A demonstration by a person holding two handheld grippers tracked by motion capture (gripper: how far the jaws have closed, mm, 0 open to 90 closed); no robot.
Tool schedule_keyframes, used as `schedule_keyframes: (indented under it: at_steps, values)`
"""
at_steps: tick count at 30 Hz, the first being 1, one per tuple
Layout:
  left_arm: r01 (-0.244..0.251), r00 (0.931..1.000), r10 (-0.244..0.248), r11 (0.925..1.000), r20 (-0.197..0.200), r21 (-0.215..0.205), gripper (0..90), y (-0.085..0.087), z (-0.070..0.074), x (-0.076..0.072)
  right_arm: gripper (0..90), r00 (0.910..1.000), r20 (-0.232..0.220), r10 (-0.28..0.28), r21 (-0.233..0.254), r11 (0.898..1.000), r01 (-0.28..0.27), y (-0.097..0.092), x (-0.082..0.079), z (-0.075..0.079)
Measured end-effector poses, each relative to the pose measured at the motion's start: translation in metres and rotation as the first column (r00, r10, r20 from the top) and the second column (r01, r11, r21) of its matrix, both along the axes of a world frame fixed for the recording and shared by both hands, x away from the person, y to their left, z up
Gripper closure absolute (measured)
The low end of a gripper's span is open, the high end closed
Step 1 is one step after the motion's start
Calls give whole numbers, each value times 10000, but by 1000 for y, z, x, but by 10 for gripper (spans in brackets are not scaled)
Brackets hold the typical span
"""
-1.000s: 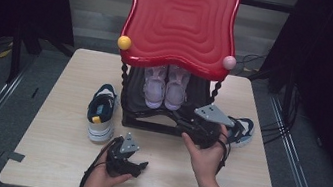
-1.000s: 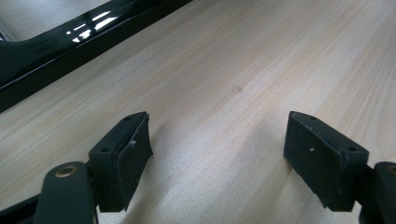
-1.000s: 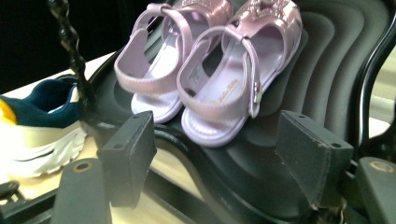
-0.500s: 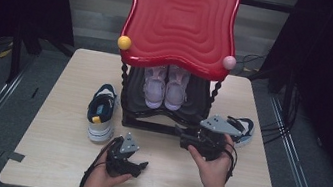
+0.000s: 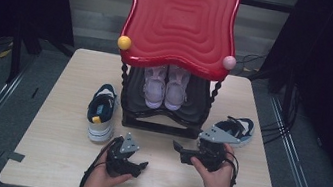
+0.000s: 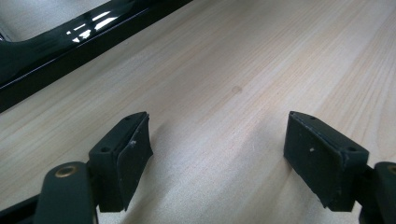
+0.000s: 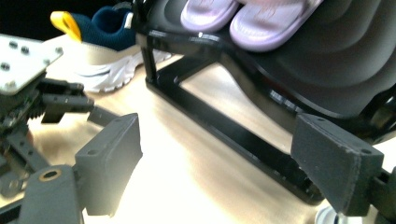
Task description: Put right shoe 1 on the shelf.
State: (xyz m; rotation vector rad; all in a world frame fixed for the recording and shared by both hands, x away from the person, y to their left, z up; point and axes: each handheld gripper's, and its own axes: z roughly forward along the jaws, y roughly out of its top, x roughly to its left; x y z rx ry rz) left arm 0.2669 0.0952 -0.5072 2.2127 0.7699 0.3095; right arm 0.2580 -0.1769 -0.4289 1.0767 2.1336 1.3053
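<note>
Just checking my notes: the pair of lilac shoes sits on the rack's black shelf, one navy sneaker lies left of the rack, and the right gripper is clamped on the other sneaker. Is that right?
Not quite. The right gripper holds nothing: the right gripper view shows its jaws wide apart over bare table, and they have just been opening. The other sneaker lies behind it in the high view. The lilac shoes and the left navy sneaker are as you said.

A red wavy-topped rack [image 5: 181, 20] holds lilac slippers [image 5: 165, 86] (paired, on its black shelf).

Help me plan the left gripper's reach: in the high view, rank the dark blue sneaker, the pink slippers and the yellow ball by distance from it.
From the left gripper:
1. Dark blue sneaker, on the table, up-left.
2. Pink slippers, on the rack's lower shelf.
3. Yellow ball, at the red top's left corner.
</note>
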Motion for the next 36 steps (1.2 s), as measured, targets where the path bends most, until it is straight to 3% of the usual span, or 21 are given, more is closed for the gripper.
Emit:
schedule_keyframes:
  at_steps: [9,17,36]
  values:
    - [2,10000,-2,10000,-1,1,223,0,0,0,150,9973,-417,608,-247,9978,-619,-5,-7,-15]
    - [3,10000,-3,10000,1,5,223,0,0,0,140,9898,-643,1267,-571,9898,-1304,-9,-14,-29]
    - [-5,10000,5,10000,-4,-6,224,0,0,0,140,9720,-1670,1653,-1002,9779,-1835,-28,-22,-63]
